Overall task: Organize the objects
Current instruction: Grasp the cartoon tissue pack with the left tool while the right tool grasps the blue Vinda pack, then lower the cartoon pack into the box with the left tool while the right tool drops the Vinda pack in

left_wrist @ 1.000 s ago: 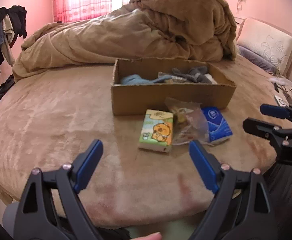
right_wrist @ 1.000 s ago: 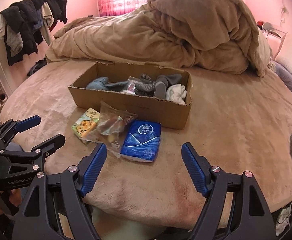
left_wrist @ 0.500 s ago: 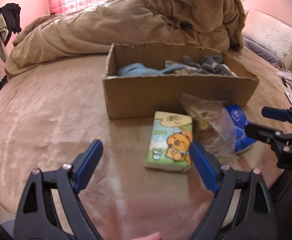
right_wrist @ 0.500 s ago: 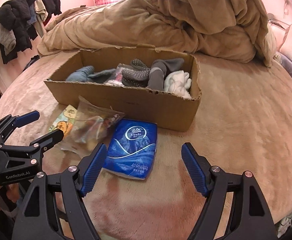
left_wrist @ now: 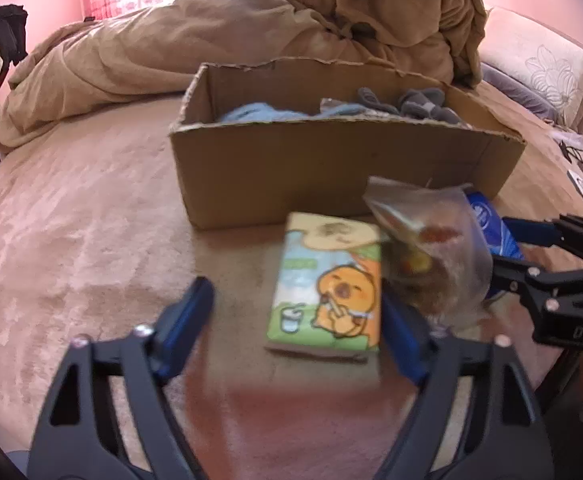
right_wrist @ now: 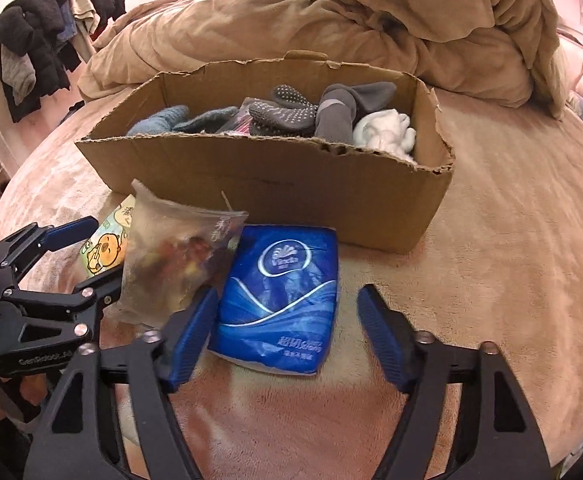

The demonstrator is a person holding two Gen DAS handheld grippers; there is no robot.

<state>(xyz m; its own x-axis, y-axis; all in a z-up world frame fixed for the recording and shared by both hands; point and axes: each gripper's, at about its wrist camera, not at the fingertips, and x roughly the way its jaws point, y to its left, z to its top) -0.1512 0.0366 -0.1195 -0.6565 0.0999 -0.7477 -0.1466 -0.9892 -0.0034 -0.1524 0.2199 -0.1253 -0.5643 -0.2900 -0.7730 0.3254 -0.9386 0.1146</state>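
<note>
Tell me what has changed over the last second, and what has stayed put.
Both grippers came down toward the packs in front of the cardboard box. The left gripper is closing around the cartoon tissue pack, the right gripper around the blue tissue pack; neither pack is gripped yet. The packs, the clear bag, the box and its socks stayed put.
</note>
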